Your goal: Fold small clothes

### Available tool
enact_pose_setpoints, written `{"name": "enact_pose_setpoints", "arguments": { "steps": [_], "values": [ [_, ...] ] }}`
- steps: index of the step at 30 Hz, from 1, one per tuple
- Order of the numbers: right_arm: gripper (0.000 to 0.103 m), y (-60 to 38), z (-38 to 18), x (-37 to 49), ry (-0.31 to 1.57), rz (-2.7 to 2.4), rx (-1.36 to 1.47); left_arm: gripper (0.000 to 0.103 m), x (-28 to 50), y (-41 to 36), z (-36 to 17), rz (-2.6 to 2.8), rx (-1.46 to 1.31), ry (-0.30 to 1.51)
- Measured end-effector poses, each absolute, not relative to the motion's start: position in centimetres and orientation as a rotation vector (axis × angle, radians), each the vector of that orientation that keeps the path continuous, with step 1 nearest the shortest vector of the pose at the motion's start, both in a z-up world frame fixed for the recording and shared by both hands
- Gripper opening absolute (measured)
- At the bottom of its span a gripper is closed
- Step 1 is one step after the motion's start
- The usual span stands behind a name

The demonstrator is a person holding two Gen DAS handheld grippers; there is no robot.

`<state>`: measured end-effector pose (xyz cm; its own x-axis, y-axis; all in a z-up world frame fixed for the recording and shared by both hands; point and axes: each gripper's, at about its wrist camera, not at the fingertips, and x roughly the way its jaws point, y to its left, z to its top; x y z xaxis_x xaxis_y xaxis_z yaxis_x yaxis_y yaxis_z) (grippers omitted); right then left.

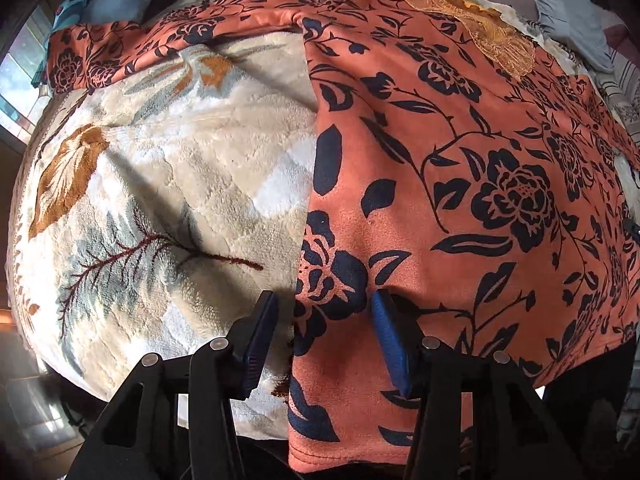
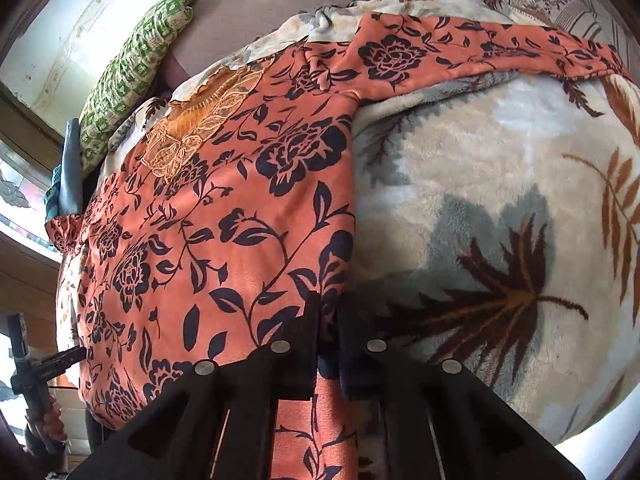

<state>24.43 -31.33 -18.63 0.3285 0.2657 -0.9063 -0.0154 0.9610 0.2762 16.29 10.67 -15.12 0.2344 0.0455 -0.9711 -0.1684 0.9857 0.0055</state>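
An orange top with a dark floral print (image 1: 460, 184) lies flat on a cream leaf-patterned blanket (image 1: 180, 168), sleeves spread out at the far end. It has gold lace at the neckline (image 1: 496, 36). My left gripper (image 1: 324, 320) is open, its blue pads straddling the top's left bottom edge. In the right wrist view the same top (image 2: 224, 216) fills the left half. My right gripper (image 2: 329, 328) is shut on the top's right bottom edge, with fabric pinched between the fingers.
A green patterned pillow (image 2: 136, 68) and a grey-blue pillow (image 1: 568, 12) lie at the far end of the bed. The blanket (image 2: 500, 184) spreads out to the right of the top. The other handheld gripper (image 2: 28, 364) shows at the far left.
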Motion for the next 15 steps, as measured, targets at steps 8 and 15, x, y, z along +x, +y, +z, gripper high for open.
{"name": "enact_pose_setpoints", "arguments": {
  "steps": [8, 15],
  "values": [
    [0.018, -42.0, -15.5, 26.4, 1.124, 0.124, 0.557, 0.05, 18.3, 7.5, -8.2, 0.026, -0.079, 1.186],
    [0.045, -60.4, -10.1, 30.4, 0.829, -0.307, 0.776, 0.059, 29.1, 2.3, -8.6, -0.022, -0.233, 1.194]
  ]
}}
